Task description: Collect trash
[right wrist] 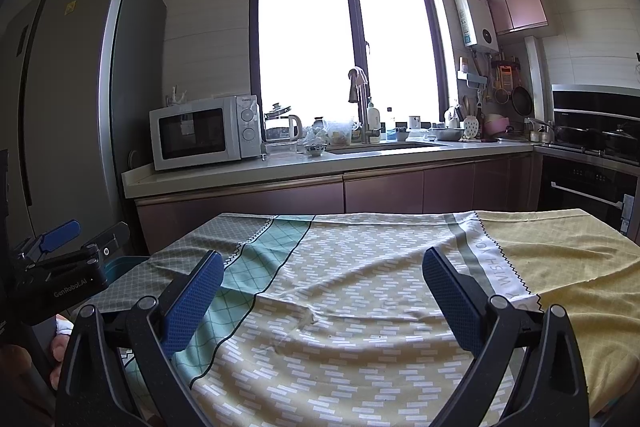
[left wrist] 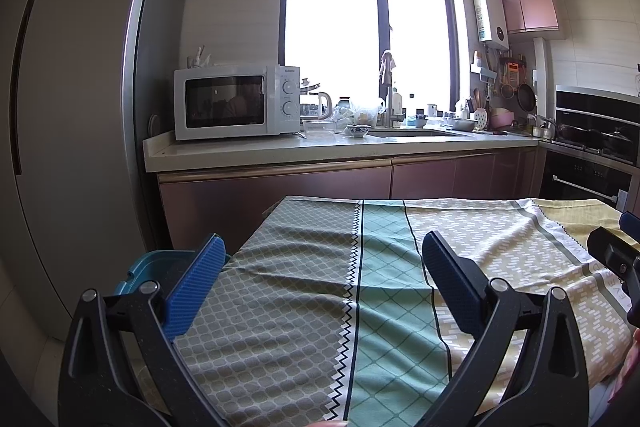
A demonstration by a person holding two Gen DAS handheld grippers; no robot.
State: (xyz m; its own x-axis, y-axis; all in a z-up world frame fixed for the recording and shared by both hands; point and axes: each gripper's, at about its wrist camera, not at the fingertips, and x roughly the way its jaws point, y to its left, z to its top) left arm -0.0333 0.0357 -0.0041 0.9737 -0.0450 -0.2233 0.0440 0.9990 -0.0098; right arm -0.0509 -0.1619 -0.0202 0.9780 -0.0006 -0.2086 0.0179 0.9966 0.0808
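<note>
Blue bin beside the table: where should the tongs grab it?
Probably grip the blue bin by its thin top rim, coming from above with the open left tongs. It sits low beside the tablecloth, seemingly open side up. Only the rim shows; the rest is hidden.

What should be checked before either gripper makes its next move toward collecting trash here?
1. Left gripper open and empty: ok.
2. Right gripper open and empty: ok.
3. Trash to pick visible on the tablecloth: not ok, none seen.
4. Teal bin in view beside the table: ok, at the left edge.
5. Bin contents: cannot tell.
6. Grippers apart from each other: ok.
</note>
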